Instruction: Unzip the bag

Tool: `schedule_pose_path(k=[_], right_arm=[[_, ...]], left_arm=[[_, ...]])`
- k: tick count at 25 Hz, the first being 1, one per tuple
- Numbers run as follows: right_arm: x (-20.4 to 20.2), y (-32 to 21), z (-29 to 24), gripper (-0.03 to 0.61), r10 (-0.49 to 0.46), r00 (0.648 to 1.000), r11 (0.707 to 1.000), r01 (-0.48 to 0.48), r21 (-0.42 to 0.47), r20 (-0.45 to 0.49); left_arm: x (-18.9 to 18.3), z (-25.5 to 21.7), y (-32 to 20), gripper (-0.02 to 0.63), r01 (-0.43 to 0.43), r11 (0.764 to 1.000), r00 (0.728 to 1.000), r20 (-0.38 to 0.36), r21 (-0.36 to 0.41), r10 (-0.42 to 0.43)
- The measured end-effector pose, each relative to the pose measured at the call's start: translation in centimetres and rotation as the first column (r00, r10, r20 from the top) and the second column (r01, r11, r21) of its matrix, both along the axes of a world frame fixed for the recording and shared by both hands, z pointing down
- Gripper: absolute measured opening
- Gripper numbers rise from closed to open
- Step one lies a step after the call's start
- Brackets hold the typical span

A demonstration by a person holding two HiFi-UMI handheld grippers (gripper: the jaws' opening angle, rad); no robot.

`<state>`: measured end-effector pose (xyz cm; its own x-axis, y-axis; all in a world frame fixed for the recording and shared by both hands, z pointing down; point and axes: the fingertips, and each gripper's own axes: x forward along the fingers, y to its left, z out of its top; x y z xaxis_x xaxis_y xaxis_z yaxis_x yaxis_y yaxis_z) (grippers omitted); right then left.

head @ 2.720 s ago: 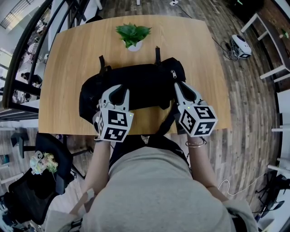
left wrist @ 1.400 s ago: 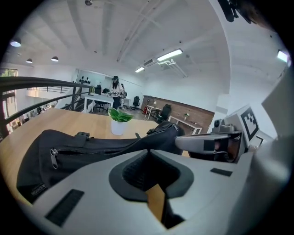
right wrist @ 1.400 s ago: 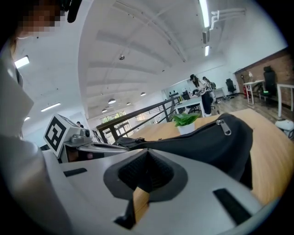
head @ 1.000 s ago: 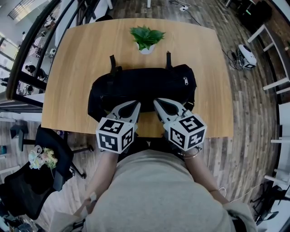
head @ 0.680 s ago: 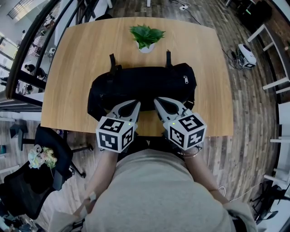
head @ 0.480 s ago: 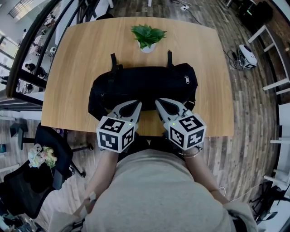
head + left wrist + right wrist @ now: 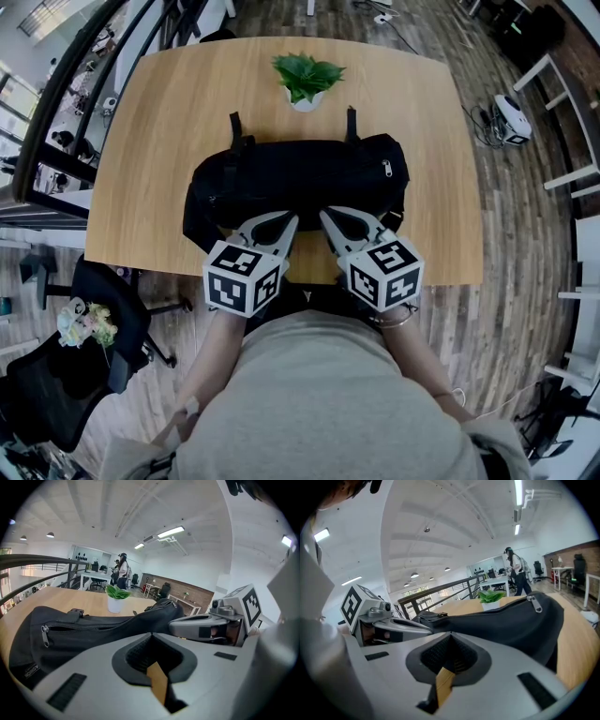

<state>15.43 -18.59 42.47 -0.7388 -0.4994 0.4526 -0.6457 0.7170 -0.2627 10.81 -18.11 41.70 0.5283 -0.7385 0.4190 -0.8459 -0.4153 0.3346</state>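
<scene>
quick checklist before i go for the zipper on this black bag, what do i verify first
1. Bag lying flat on the table: ok.
2. Zipper pull in sight at the bag's right end: ok.
3. Left gripper ready to grasp: not ok, jaws shut and empty.
4. Right gripper ready to grasp: not ok, jaws shut and empty, short of the pull.
5. Potted plant out of the way: ok, it stands behind the bag.
6. Either gripper touching the bag: cannot tell.
</scene>
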Motion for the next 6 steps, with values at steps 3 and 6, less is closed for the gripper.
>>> schedule_pose_path(k=[3,6], right_arm=[[-0.05,0.16,0.19,0.006,-0.012,1.0,1.0,0.011,-0.003,-0.006],[-0.01,0.17,0.39,0.006,-0.018,1.0,1.0,0.018,-0.009,-0.007]], left_arm=[[0.1,0.19,0.04,0.021,-0.005,1.0,1.0,0.004,-0.006,0.005],[0.25,0.36,0.01,0.021,-0.008,1.0,1.0,0.006,-0.013,0.008]])
